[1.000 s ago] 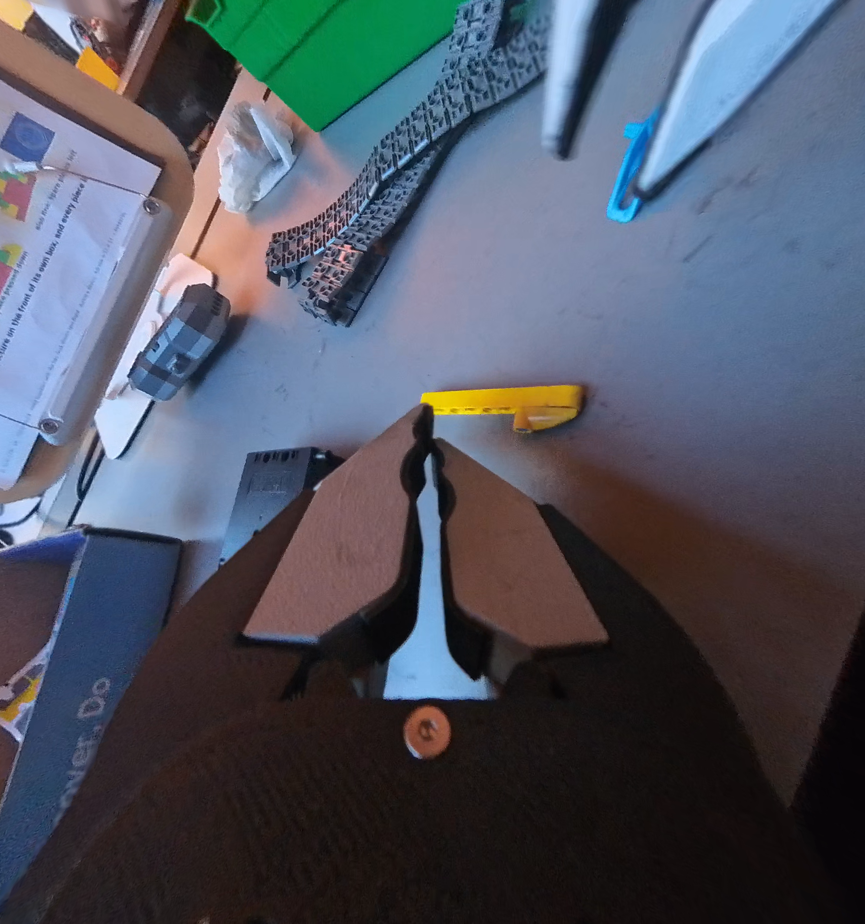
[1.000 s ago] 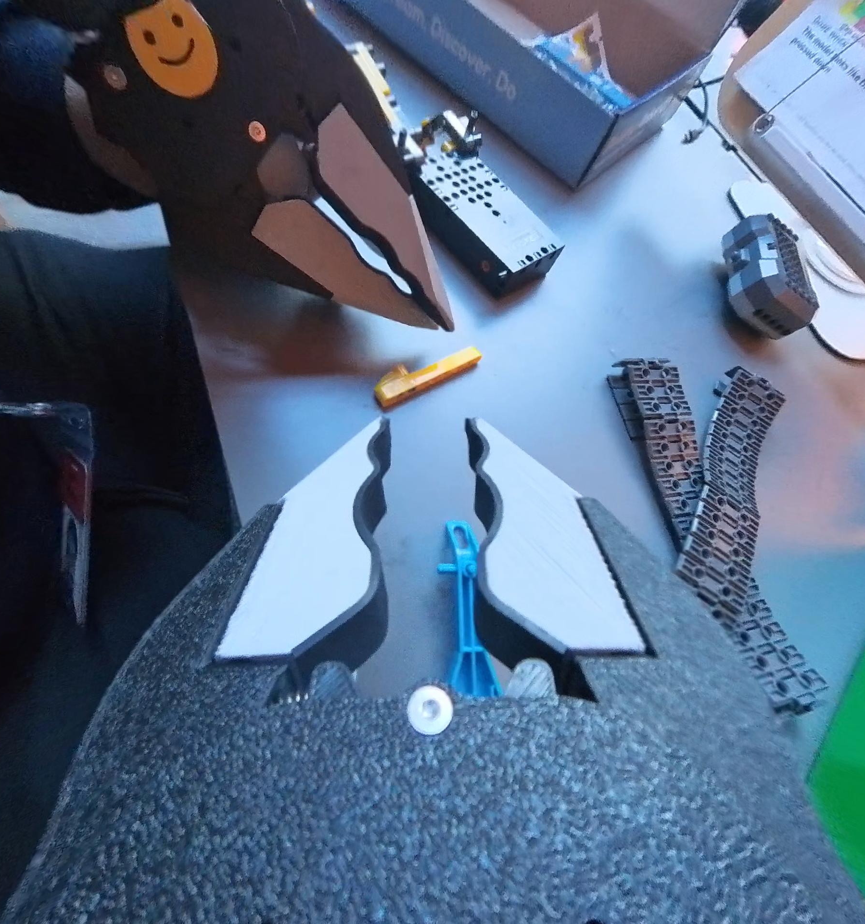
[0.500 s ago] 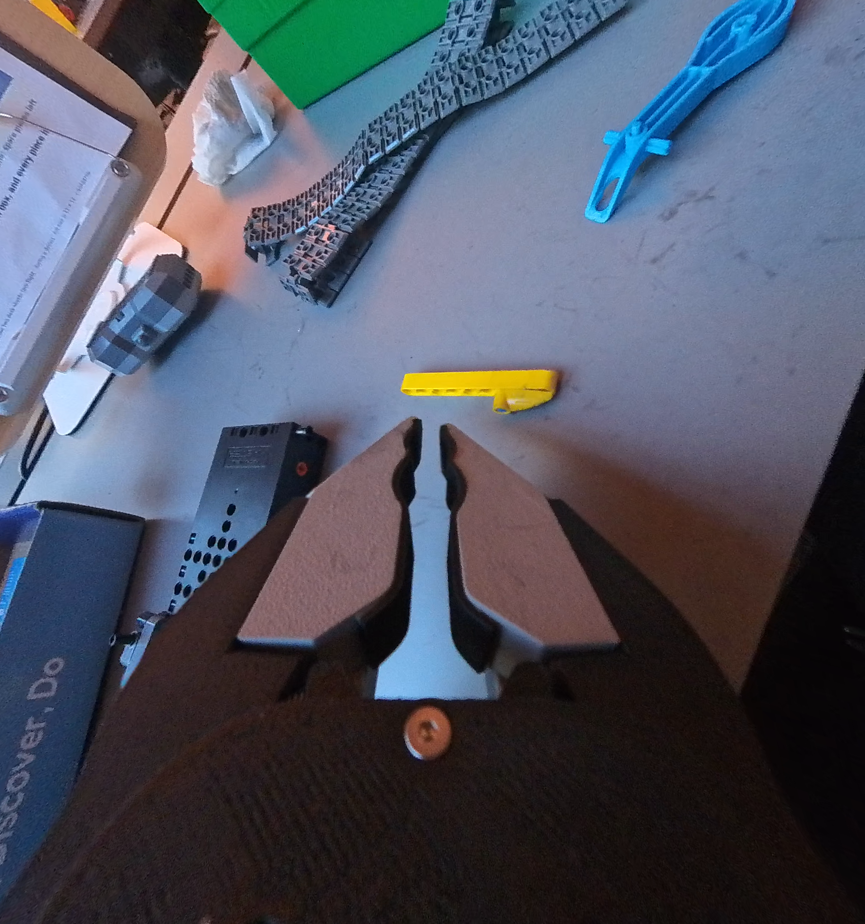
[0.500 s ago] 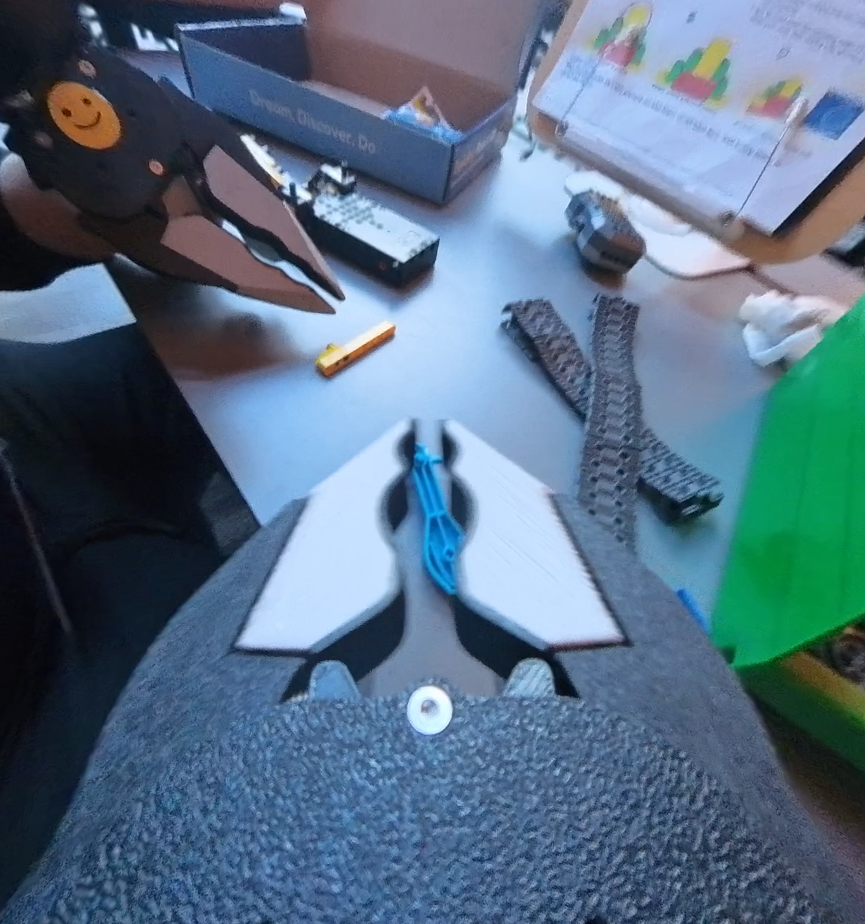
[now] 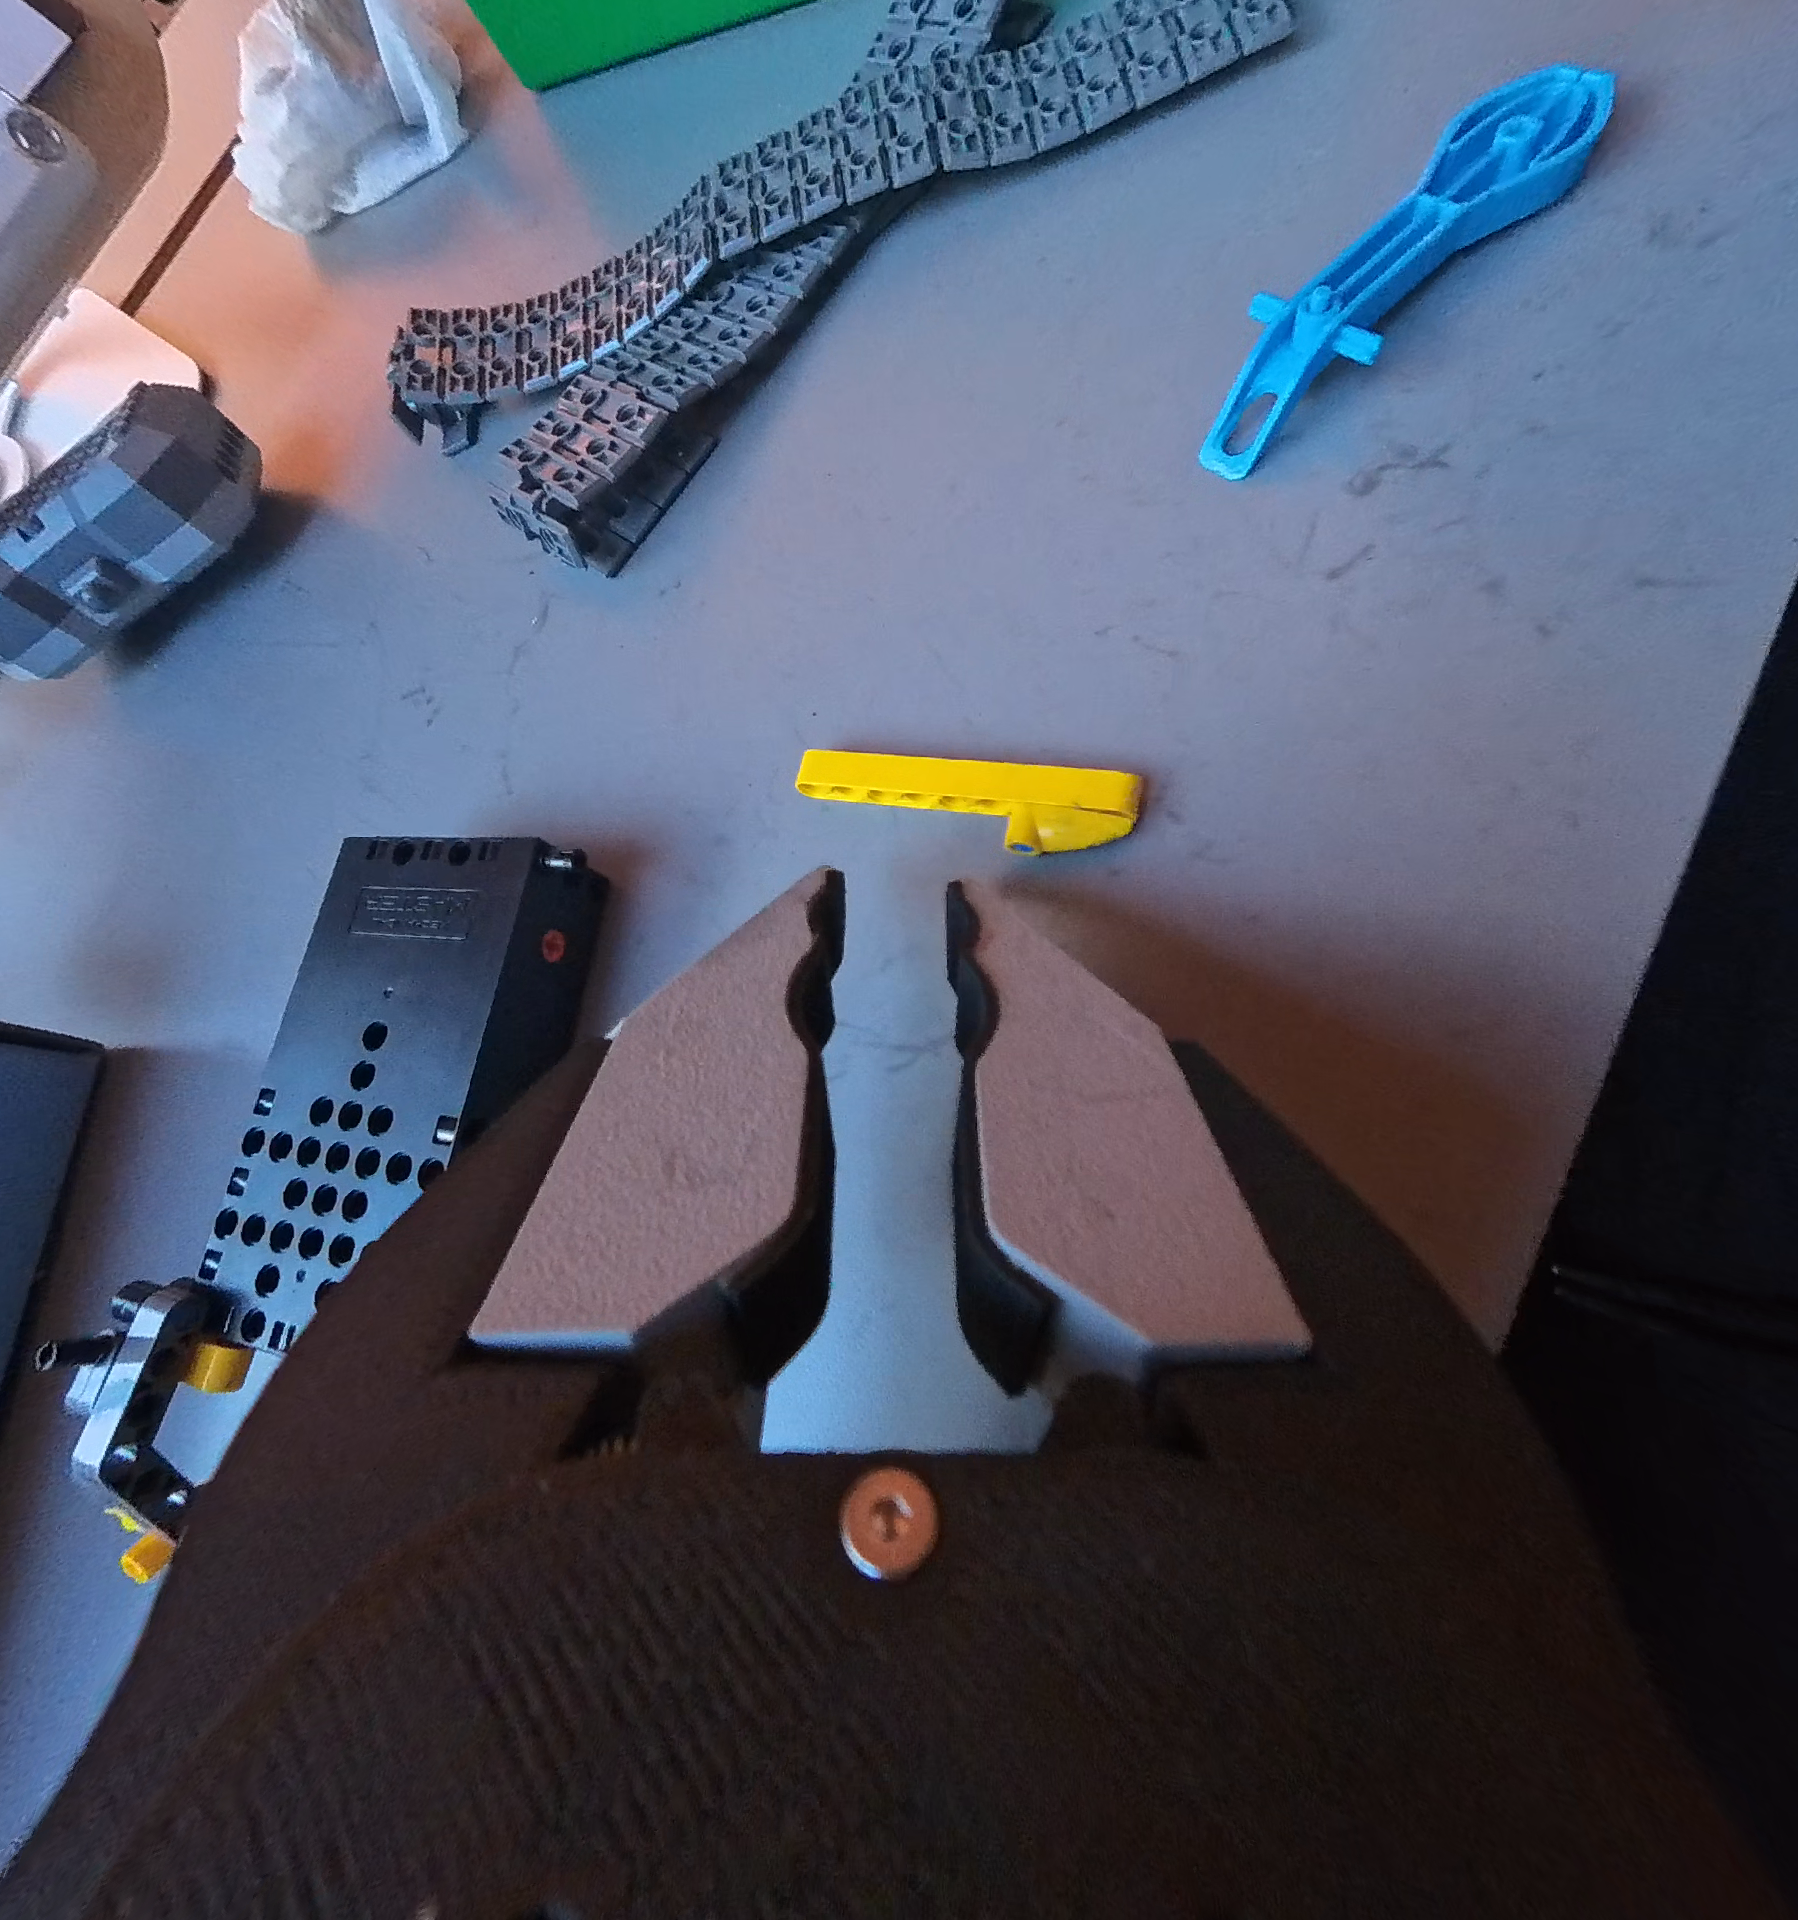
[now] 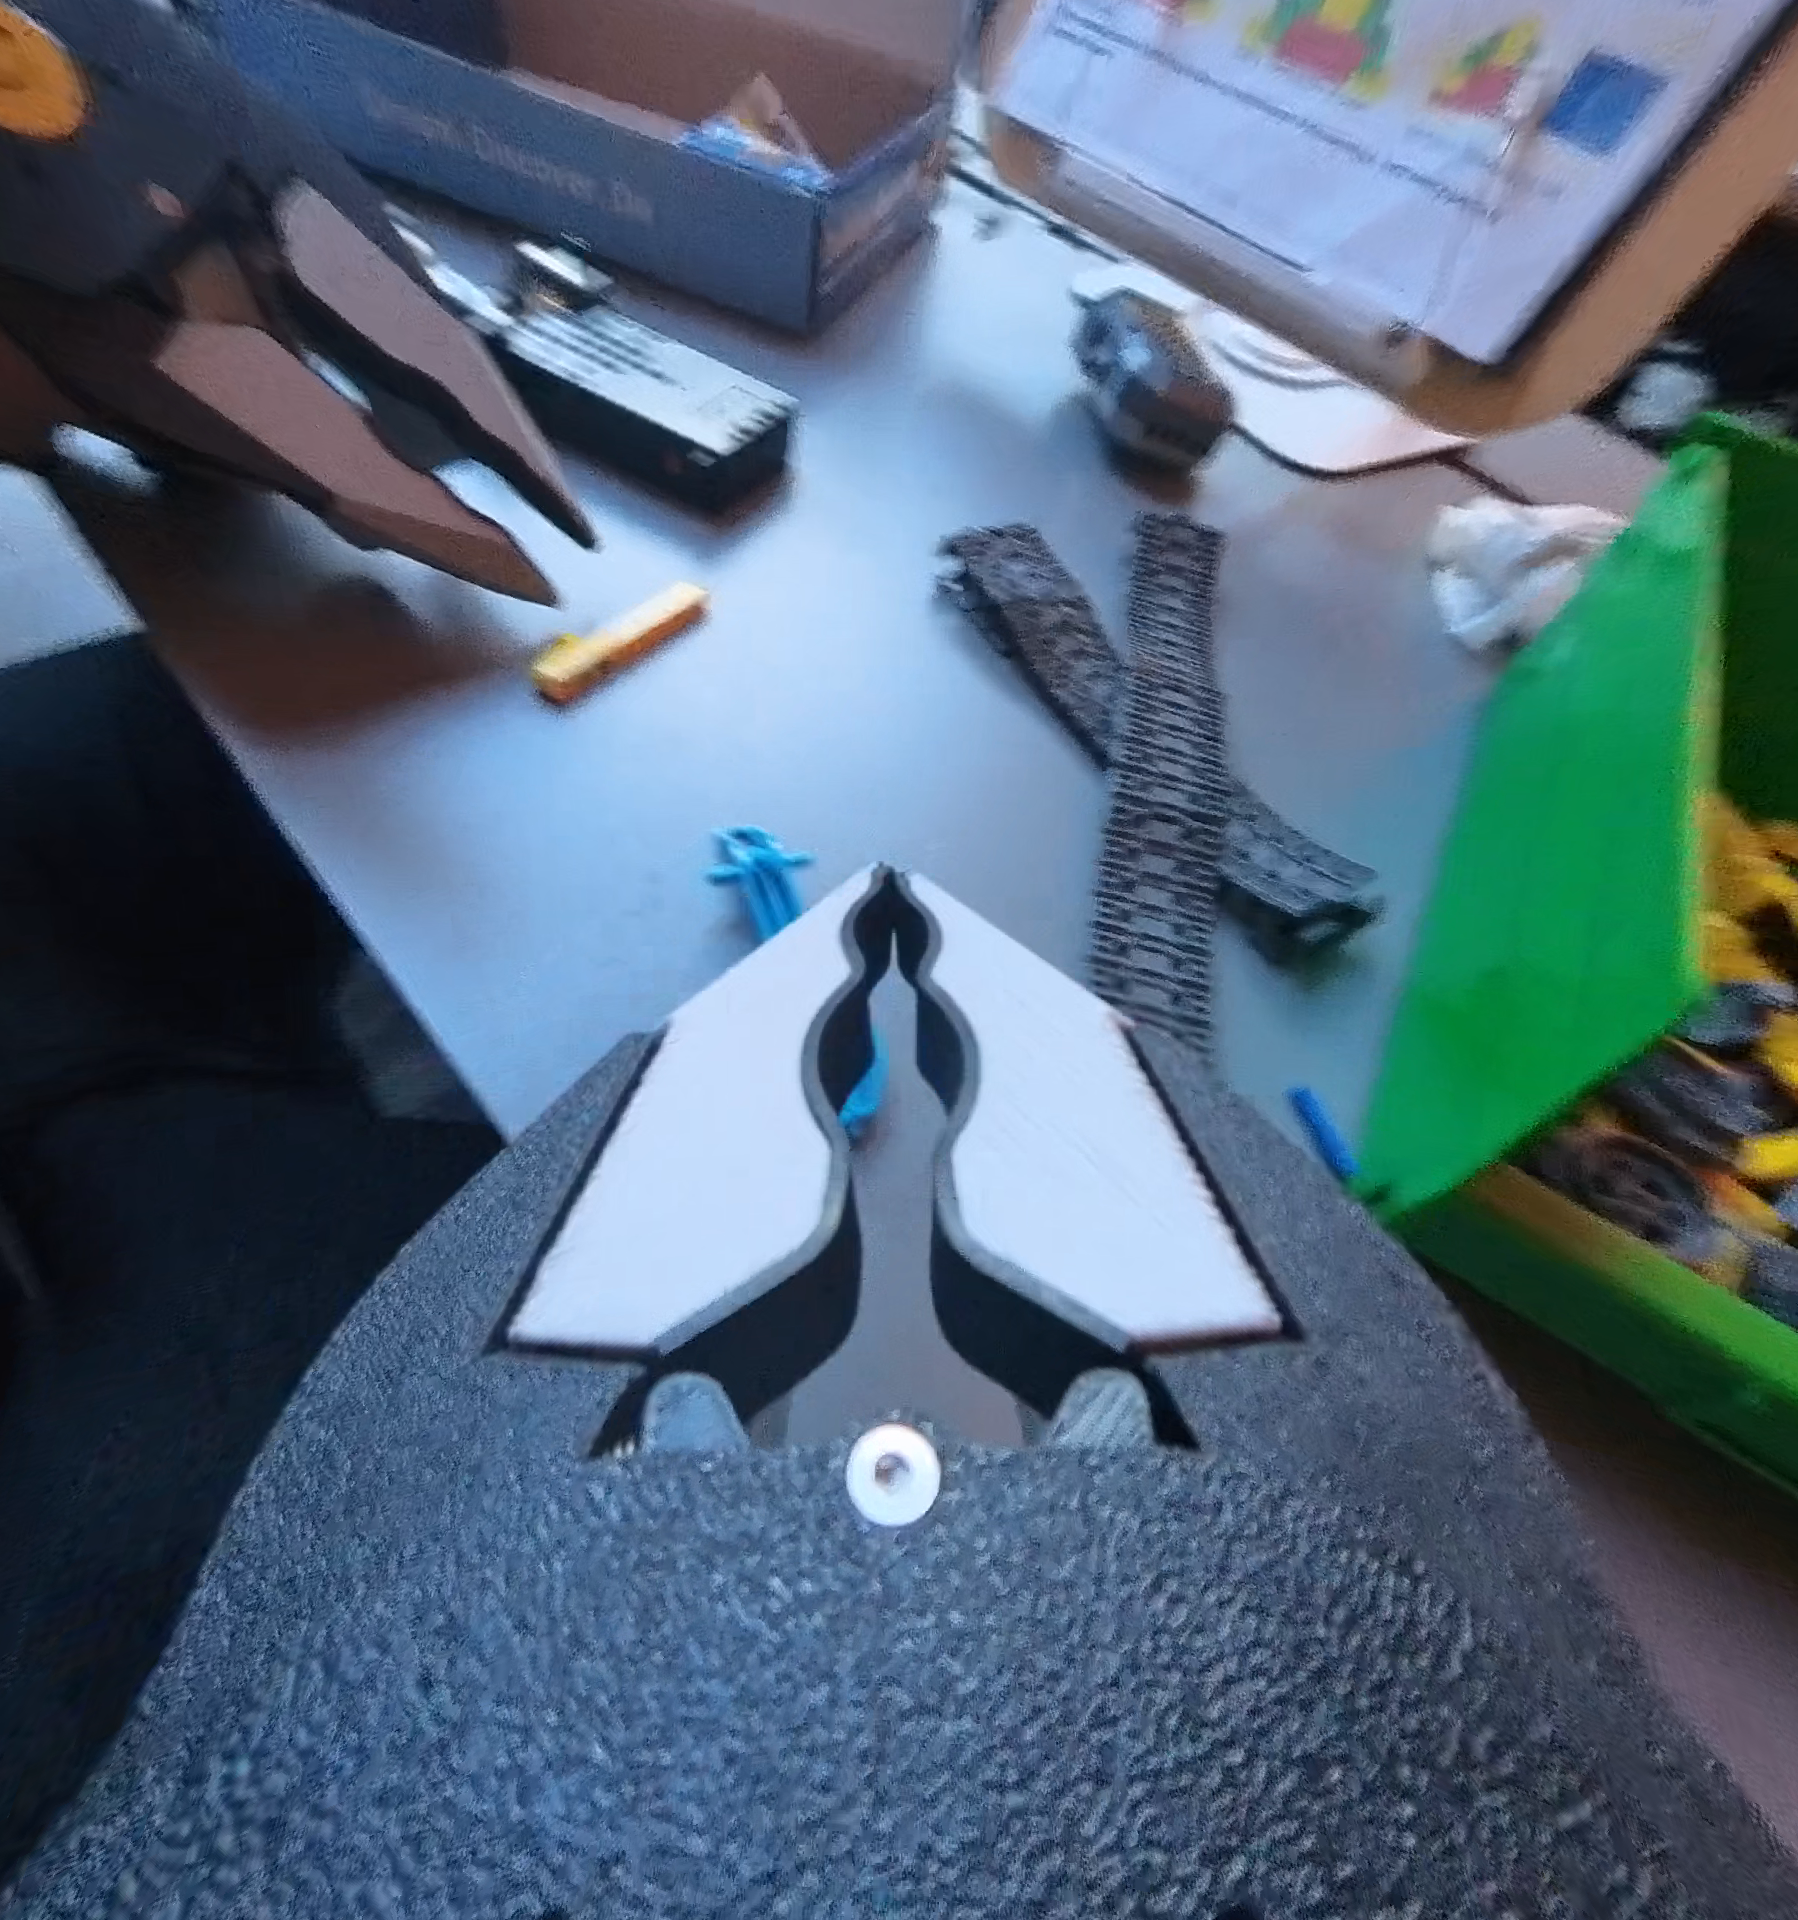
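My left gripper (image 5: 890, 883) is open and empty, its tips just short of a yellow beam (image 5: 968, 795) that lies flat on the grey table (image 5: 1082, 540). In the right wrist view this gripper (image 6: 573, 569) hovers over the beam (image 6: 620, 639). My right gripper (image 6: 890, 878) is shut with nothing between its fingers. It hangs above a blue plastic lever piece (image 6: 760, 873) that lies on the table near the front edge. The piece also shows alone in the left wrist view (image 5: 1394, 270).
Two grey track strips (image 5: 770, 260) lie crossed mid-table. A black perforated box (image 5: 407, 1039) sits left of my left gripper. A green bin (image 6: 1560, 831) of parts stands right. A blue carton (image 6: 614, 187), a grey faceted block (image 5: 95, 540) and a picture sheet (image 6: 1342, 135) are behind. Left tips to right tips: about 20 centimetres. My right gripper is the nearer one to the blue plastic lever piece (image 6: 760, 873): about 7 centimetres, against 12 centimetres. The left camera catches it too, in the left wrist view (image 5: 1323, 341).
My left gripper went from shut to open and came closer to the yellow beam. My right gripper went from open to shut and lifted back from the blue piece, which stays on the table.
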`<state>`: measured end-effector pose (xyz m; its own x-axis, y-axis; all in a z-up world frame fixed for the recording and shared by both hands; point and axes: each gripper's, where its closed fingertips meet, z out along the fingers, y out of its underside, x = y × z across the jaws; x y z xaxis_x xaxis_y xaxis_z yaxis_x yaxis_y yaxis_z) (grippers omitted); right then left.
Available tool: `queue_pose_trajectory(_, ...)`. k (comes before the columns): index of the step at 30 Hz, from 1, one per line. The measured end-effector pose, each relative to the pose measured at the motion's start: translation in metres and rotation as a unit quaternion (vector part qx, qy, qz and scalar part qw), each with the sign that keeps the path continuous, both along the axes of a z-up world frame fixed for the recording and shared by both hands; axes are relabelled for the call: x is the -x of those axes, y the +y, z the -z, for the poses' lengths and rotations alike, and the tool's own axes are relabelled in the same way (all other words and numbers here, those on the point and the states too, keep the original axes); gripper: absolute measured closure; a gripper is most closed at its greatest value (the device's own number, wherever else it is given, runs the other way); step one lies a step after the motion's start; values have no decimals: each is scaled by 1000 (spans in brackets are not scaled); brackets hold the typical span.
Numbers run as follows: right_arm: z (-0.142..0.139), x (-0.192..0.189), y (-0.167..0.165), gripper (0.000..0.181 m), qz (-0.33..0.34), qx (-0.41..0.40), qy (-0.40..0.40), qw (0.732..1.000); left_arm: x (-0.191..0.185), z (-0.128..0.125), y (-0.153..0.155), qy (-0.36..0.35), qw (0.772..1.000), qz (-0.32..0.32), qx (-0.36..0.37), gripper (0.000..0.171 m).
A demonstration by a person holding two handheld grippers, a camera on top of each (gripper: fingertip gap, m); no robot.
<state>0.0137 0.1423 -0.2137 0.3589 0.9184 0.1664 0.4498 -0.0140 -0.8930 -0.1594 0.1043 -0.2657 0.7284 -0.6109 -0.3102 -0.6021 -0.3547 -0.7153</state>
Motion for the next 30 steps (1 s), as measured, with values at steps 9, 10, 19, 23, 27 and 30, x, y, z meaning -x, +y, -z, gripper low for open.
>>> queue_pose_trajectory(9, 14, 19, -14, 150, -42, 47, 2, 998, -2, 2, -1, -55, 997, 13, 50, 144)
queue_pose_trajectory(10, 16, 27, -21, 146, -50, 55, -7, 997, -3, 3, -2, -61, 996, 15, 60, 144)
queue_pose_trajectory(19, 41, 41, -28, 126, -39, 5, -114, 993, -10, -12, 17, -85, 990, 72, 84, 139)
queue_pose_trajectory(23, 35, 11, -9, 145, -37, 7, -120, 992, -12, -16, 19, 23, 983, 167, 75, 140)
queue_pose_trajectory(27, 27, -6, -5, 149, -76, 20, -106, 991, -9, -4, 17, 128, 954, 256, 92, 141)
queue_pose_trajectory(30, 36, -8, -8, 139, -100, 37, -123, 987, -7, 6, 17, 178, 932, 299, 98, 142)
